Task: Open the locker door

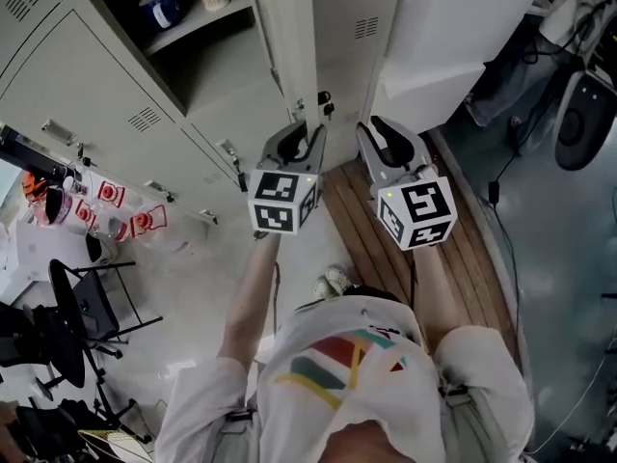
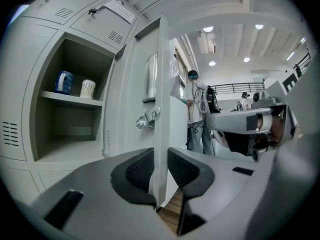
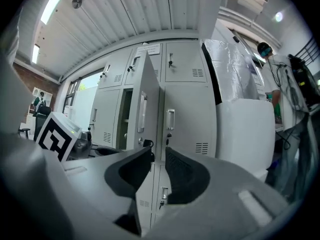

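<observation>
The locker door (image 1: 291,37) stands swung out and is seen edge-on; its edge (image 2: 161,84) runs up between the pads of my left gripper (image 2: 160,170), which is shut on it below the latch (image 2: 147,119). In the head view the left gripper (image 1: 307,139) reaches up to the door's lower edge. The right gripper (image 1: 382,135) hovers just right of it, in front of a closed locker (image 3: 187,109). Its jaws (image 3: 159,171) stand a little apart with nothing between them. The open compartment (image 2: 70,124) shows a shelf with a blue cup (image 2: 64,82) and a white cup (image 2: 87,88).
A big white cabinet (image 1: 453,37) stands right of the lockers. Wooden floor planks (image 1: 386,258) lie under my feet. A black chair (image 1: 77,316) and cluttered shelves are at the left. A person (image 2: 197,109) stands far behind the door.
</observation>
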